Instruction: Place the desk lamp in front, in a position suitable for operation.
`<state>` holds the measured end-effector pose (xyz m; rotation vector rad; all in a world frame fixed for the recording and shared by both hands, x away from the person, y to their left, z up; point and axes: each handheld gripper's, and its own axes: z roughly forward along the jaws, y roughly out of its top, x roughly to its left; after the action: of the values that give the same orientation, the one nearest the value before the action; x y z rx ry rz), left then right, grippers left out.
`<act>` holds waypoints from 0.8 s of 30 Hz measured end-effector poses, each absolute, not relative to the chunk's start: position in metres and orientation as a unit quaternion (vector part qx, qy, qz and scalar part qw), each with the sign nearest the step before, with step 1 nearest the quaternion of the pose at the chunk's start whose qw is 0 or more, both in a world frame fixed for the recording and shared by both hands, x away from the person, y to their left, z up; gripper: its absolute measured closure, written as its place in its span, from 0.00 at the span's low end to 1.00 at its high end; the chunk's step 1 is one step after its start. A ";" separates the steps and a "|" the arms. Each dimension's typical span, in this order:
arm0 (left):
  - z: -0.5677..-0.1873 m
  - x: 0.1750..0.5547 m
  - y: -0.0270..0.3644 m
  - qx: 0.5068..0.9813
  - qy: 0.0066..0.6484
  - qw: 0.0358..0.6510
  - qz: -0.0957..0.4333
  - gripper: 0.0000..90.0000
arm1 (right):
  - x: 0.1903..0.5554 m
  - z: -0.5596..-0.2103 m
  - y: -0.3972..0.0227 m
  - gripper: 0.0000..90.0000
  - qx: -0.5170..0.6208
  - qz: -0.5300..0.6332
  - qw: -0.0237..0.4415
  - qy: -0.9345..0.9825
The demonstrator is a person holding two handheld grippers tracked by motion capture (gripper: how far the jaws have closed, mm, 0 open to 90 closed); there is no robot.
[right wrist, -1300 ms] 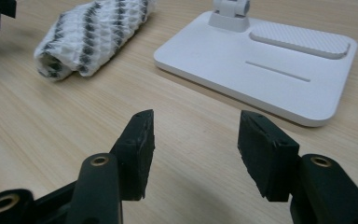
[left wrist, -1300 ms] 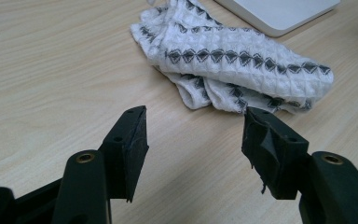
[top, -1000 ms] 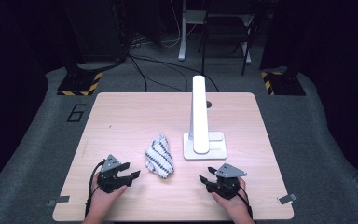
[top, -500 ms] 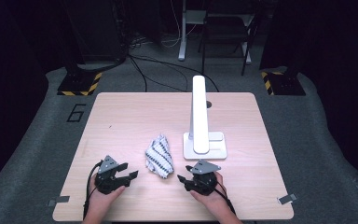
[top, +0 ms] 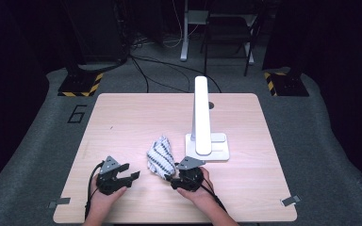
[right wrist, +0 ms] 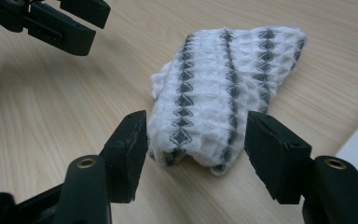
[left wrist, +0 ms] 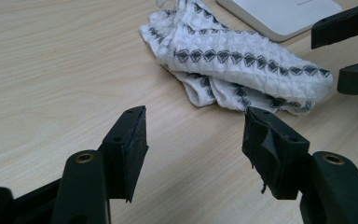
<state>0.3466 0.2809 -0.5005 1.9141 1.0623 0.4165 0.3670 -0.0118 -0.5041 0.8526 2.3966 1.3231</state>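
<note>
While the right tool (right wrist: 193,154) has just been opening around the towel's (right wrist: 223,88) near end, unpinched, grasping remains; the left tool (left wrist: 193,140) waits open.

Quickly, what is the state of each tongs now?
Left tongs: open, holding nothing.
Right tongs: open, jaws just opening, the cloth end between them, not gripped.

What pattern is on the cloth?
The cloth is white with rows of dark diamonds, clearest in the right gripper view.
</note>
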 end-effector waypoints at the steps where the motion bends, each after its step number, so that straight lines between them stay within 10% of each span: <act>1: -0.501 0.346 0.281 0.771 0.428 0.441 0.167 0.44 | 0.367 -0.505 -0.009 0.44 0.300 0.456 0.132 0.828; 12: -0.501 0.346 0.281 0.773 0.427 0.437 0.174 0.44 | 0.366 -0.508 -0.008 0.91 0.282 0.429 0.151 0.845; 24: -0.500 0.344 0.283 0.768 0.433 0.439 0.174 0.44 | 0.345 -0.502 -0.055 0.94 0.289 0.447 0.153 0.833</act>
<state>0.3441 0.2828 -0.4997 1.9092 1.0761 0.4316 0.3451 -0.0552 -0.5024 0.8277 2.3876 1.2827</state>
